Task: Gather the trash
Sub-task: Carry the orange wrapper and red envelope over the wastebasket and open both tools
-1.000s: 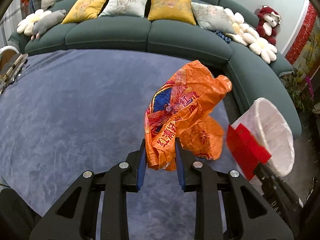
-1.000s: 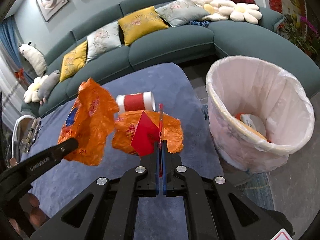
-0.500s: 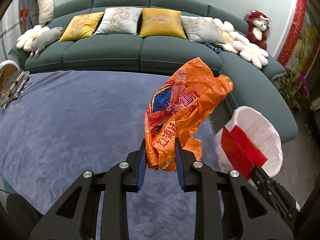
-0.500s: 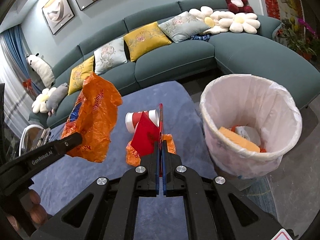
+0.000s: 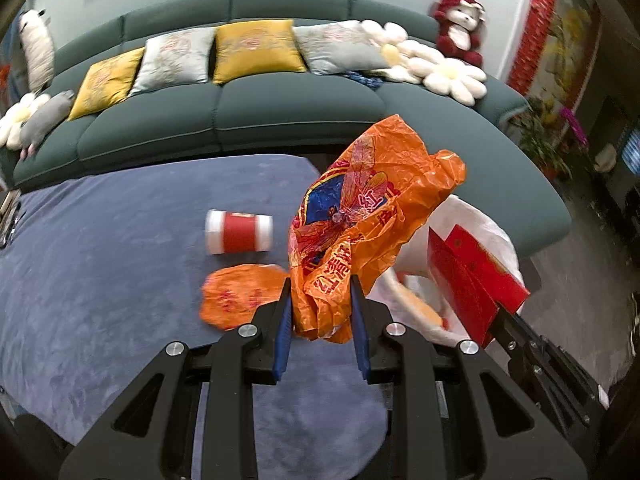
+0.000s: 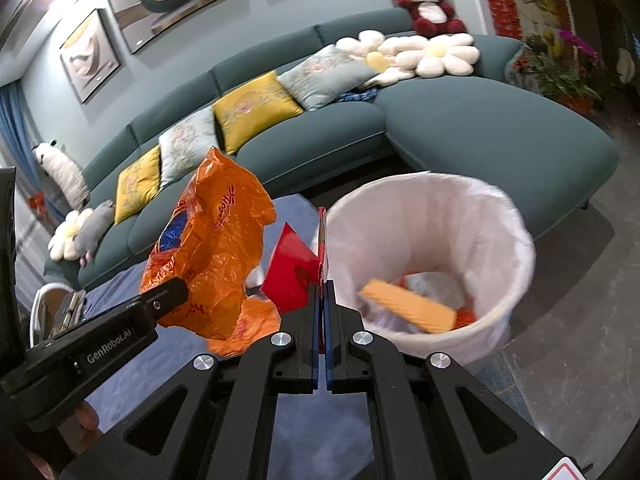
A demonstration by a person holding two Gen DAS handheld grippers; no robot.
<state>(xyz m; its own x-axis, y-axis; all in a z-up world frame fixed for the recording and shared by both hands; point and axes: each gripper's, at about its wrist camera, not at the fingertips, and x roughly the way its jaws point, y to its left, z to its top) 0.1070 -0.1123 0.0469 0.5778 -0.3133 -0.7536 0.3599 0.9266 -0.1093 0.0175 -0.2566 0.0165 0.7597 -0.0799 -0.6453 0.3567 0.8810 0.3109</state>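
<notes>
My left gripper is shut on an orange plastic bag and holds it in the air above the rug; the bag also shows in the right wrist view. My right gripper is shut on a folded red paper envelope, seen from the left wrist view, just left of the white-lined trash bin. The bin holds an orange box and other scraps. A second orange bag and a red-and-white paper cup lie on the rug.
A blue-grey rug covers the floor. A curved teal sofa with cushions and plush toys runs along the back and right. The bin stands off the rug's right edge on grey floor. Plants stand far right.
Both grippers have risen and swung right toward the bin with their loads. The cup and the second orange bag have come into the left wrist view.
</notes>
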